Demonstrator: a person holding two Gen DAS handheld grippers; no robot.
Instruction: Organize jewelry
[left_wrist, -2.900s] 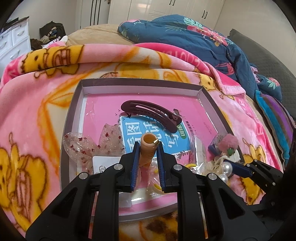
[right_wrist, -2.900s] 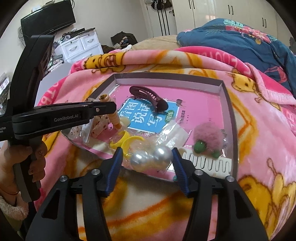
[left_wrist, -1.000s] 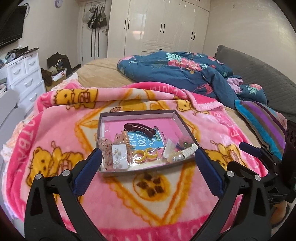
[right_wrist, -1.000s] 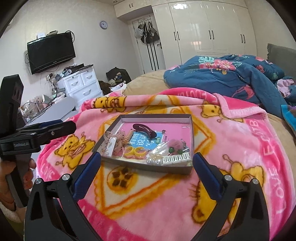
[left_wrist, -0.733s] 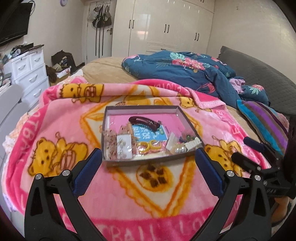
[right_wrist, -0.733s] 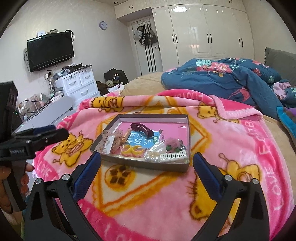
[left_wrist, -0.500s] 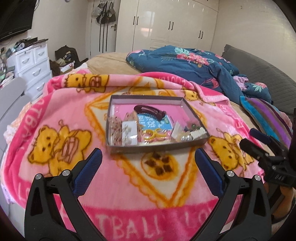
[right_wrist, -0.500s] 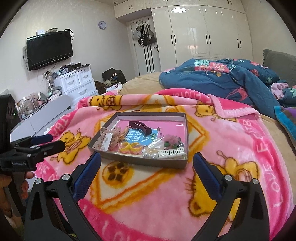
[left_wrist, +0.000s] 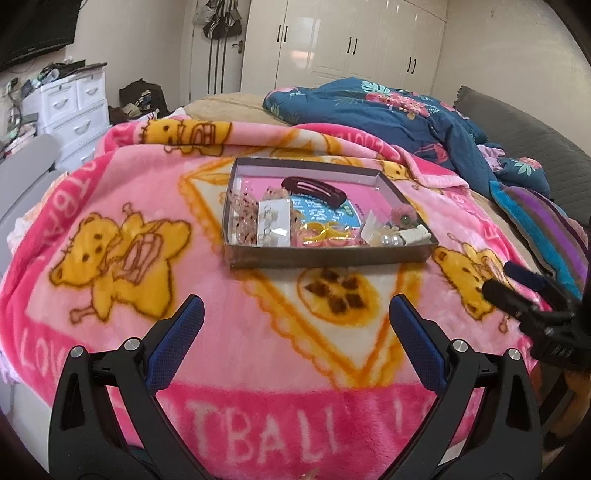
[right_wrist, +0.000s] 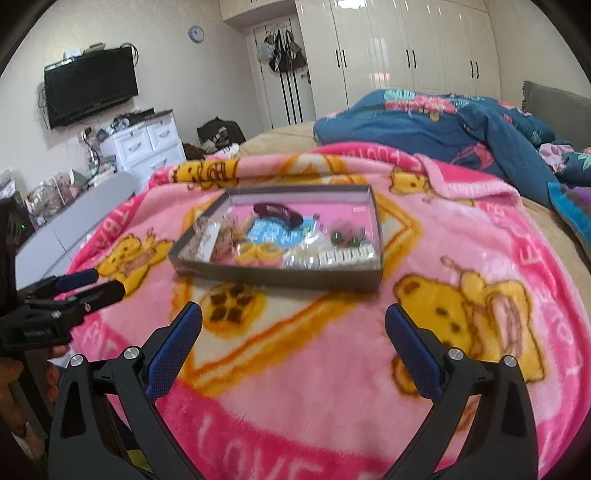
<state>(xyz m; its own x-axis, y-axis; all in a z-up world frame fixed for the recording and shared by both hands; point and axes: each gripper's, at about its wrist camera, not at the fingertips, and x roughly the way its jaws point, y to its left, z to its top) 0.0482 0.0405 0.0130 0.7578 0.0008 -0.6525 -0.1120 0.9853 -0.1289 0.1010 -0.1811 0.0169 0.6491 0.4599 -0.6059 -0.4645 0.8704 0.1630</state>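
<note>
A shallow grey box (left_wrist: 325, 257) with a pink floor lies on the pink bear blanket; it also shows in the right wrist view (right_wrist: 280, 275). In it lie a dark red hair clip (left_wrist: 314, 186), an earring card (left_wrist: 273, 221), yellow rings (left_wrist: 323, 234), pearls (left_wrist: 391, 240), a white comb (left_wrist: 417, 234) and a pink pompom (left_wrist: 400, 214). My left gripper (left_wrist: 295, 314) is open and empty, well back from the box. My right gripper (right_wrist: 293, 319) is open and empty, also back from it.
The pink blanket (left_wrist: 129, 258) covers the bed. A blue floral duvet (left_wrist: 388, 110) lies behind, a striped cushion (left_wrist: 546, 229) at the right. White drawers (right_wrist: 144, 147) and a wall television (right_wrist: 90, 88) stand left. The other gripper shows at each view's edge (left_wrist: 532, 299) (right_wrist: 66, 295).
Both grippers let go of their items in the box, opened wide and pulled back and up away from it. The box now sits farther off.
</note>
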